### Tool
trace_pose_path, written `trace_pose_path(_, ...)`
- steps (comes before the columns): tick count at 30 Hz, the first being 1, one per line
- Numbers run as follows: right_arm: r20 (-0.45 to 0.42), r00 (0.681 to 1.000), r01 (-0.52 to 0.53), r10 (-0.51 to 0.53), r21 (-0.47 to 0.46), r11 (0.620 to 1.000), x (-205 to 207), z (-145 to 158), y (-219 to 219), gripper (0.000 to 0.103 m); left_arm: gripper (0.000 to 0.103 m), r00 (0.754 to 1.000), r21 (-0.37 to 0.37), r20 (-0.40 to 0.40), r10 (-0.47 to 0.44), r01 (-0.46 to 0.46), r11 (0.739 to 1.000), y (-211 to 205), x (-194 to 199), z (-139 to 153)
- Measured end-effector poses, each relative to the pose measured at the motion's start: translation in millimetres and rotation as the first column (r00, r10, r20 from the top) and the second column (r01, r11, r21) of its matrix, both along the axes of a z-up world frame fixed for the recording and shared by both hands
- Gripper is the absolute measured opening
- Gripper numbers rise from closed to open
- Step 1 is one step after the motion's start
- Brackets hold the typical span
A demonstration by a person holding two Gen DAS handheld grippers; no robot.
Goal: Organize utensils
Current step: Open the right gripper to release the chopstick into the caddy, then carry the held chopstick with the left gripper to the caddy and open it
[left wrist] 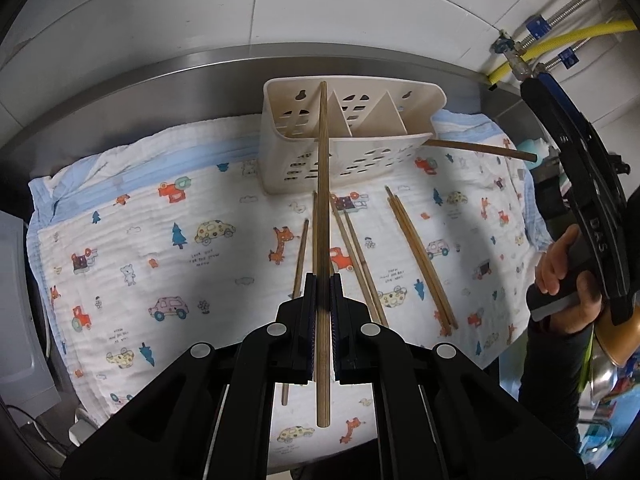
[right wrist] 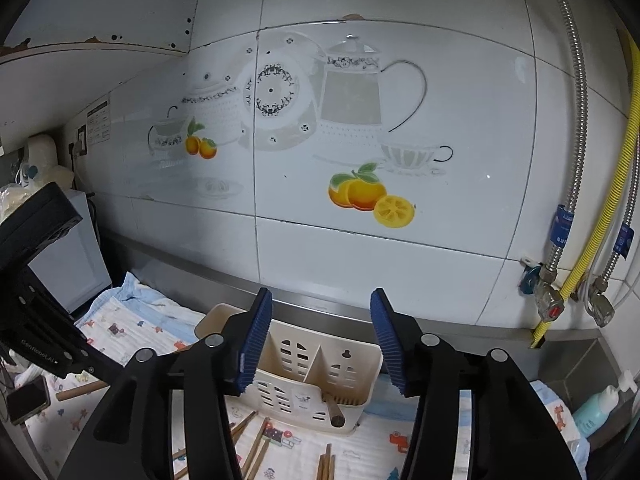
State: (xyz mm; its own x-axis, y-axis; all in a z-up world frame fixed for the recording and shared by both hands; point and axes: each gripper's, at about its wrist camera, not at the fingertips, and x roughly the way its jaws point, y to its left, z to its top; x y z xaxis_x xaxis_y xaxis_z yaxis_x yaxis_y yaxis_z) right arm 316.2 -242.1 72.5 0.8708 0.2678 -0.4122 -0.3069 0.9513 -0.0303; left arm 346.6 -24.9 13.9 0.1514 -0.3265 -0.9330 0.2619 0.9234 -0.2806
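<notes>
My left gripper (left wrist: 323, 280) is shut on one wooden chopstick (left wrist: 322, 184), which points forward with its tip over the left compartment of the cream utensil caddy (left wrist: 352, 152). Several more chopsticks (left wrist: 416, 256) lie loose on the patterned cloth (left wrist: 160, 248) in front of the caddy. My right gripper (right wrist: 320, 340) is open and empty, held above the caddy (right wrist: 312, 368). One chopstick (right wrist: 334, 410) leans out of the caddy's right compartment; it also shows in the left wrist view (left wrist: 480, 150). Loose chopsticks (right wrist: 256, 448) lie below my right gripper.
A steel ledge (left wrist: 160, 92) and tiled wall (right wrist: 360, 120) stand behind the caddy. Valves and hoses (right wrist: 560, 280) hang at the right. A teal bottle (right wrist: 596, 408) stands at the right corner. A white appliance (right wrist: 72, 264) and a phone (right wrist: 28, 400) sit at the left.
</notes>
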Motion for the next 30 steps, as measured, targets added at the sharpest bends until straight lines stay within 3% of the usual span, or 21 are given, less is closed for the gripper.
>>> trace_pose_path(12, 0.013, 1.0, 0.012, -0.012, 0.018, 1.0, -5, 3, -8, 0.053, 0.007, 0.998, 0.008, -0.069, -0.006, 0.006, 1.0, -7, 7, 5)
trace_pose_path(30, 0.033, 0.999, 0.022, -0.023, 0.03, 0.999, -17, 8, -15, 0.054, 0.009, 0.991, -0.1, 0.01, 0.133, -0.131, 0.986, -1, 35, 46)
